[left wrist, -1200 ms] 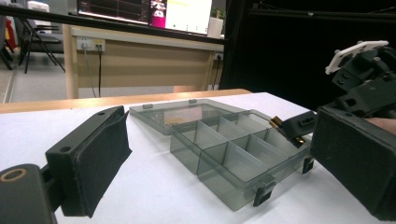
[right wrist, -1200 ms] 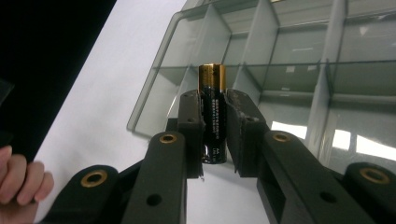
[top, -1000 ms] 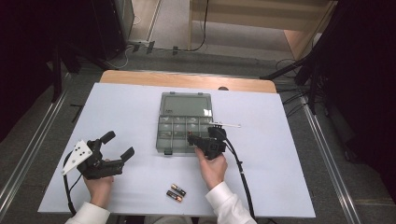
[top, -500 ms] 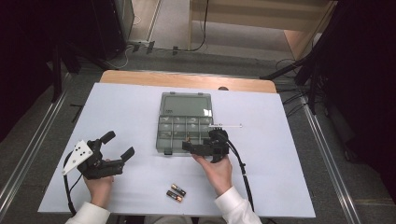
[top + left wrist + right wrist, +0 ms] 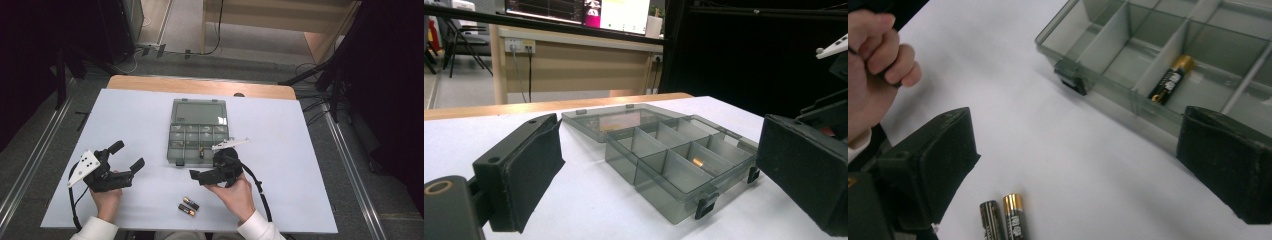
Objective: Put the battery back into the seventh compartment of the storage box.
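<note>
1. High view: right gripper [image 5: 200, 177], jaws spread and empty, sits between the smoky grey clear-plastic compartment box [image 5: 198, 131] and two black-and-gold batteries lying side by side [image 5: 187, 206]; left gripper [image 5: 131, 156] rests spread, apart.
2. Judged step: fetching another battery; next, drop onto the pair.
3. Right gripper view reveals one gold-tipped battery already in a front compartment [image 5: 1170, 80].

**A white counter in a dim room**

We see a white-topped counter [image 5: 320, 150] with a light wooden far edge [image 5: 200, 87]. Around it lies a grey floor [image 5: 40, 125], crossed by black cables [image 5: 310, 70] and metal rails [image 5: 30, 165]. Beyond stands a pale wooden desk [image 5: 280, 20]. In the left gripper view we find that beige desk [image 5: 574, 65] carrying white wall sockets [image 5: 519, 46], lit monitors [image 5: 589, 10] above it, and a black curtain [image 5: 749, 50] at the right.
</note>
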Tool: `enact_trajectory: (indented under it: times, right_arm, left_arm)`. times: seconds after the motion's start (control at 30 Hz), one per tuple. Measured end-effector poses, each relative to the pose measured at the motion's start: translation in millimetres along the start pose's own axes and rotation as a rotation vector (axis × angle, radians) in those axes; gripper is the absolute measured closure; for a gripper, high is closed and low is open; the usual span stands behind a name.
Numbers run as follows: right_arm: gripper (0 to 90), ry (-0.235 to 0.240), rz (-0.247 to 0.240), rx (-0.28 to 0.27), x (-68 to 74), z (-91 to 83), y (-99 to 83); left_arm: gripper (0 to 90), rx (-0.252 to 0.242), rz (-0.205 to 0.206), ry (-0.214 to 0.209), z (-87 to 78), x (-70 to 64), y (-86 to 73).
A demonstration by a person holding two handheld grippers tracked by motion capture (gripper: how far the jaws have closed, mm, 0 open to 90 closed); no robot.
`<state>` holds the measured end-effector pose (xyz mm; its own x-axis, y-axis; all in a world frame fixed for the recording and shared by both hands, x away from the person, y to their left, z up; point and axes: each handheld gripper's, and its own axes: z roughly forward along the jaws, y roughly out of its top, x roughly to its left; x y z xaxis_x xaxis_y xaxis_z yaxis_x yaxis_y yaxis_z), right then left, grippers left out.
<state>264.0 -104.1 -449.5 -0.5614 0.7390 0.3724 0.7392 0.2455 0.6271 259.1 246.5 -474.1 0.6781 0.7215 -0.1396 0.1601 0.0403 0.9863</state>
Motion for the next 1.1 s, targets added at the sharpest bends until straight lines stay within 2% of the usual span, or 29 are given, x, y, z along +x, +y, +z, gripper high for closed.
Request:
enact_trajectory:
  times: [0.07,0.1,0.33,0.57,0.67,0.77,0.83,0.93,1.1]
  right_arm:
    - [4.1,0.004,-0.010,0.009,2.7,0.5,-0.7]
    - [4.2,0.008,-0.036,0.028,7.8,3.1,-1.8]
    - [4.1,0.013,-0.115,0.111,20.9,10.9,-4.3]
    - [4.5,-0.010,-0.198,0.198,33.6,18.2,-8.2]
    - [4.8,-0.042,-0.237,0.235,38.0,22.3,-10.5]
    - [6.7,-0.046,-0.261,0.261,40.3,24.9,-12.1]
    - [11.3,-0.070,-0.301,0.297,44.3,28.3,-14.7]
    - [15.4,-0.140,-0.389,0.357,49.8,32.2,-17.0]
    - [21.7,-0.120,-0.401,0.402,54.0,36.7,-19.8]
  left_arm:
    - [4.5,0.001,0.000,0.000,-0.1,0.1,0.1]
    - [4.5,0.001,0.001,0.000,-0.3,0.1,0.1]
    - [4.5,0.002,0.003,-0.001,-0.3,0.5,0.2]
    - [4.5,-0.001,0.002,0.004,-0.8,0.7,0.6]
    - [4.5,-0.001,0.005,0.004,-0.9,0.6,0.6]
    - [4.5,-0.001,0.002,0.004,-0.7,0.5,0.4]
    - [4.5,-0.001,0.003,0.004,-0.8,0.6,0.5]
    - [4.5,-0.001,0.001,0.007,-1.1,1.1,0.7]
    - [4.5,0.000,0.002,0.005,-1.2,0.8,0.6]
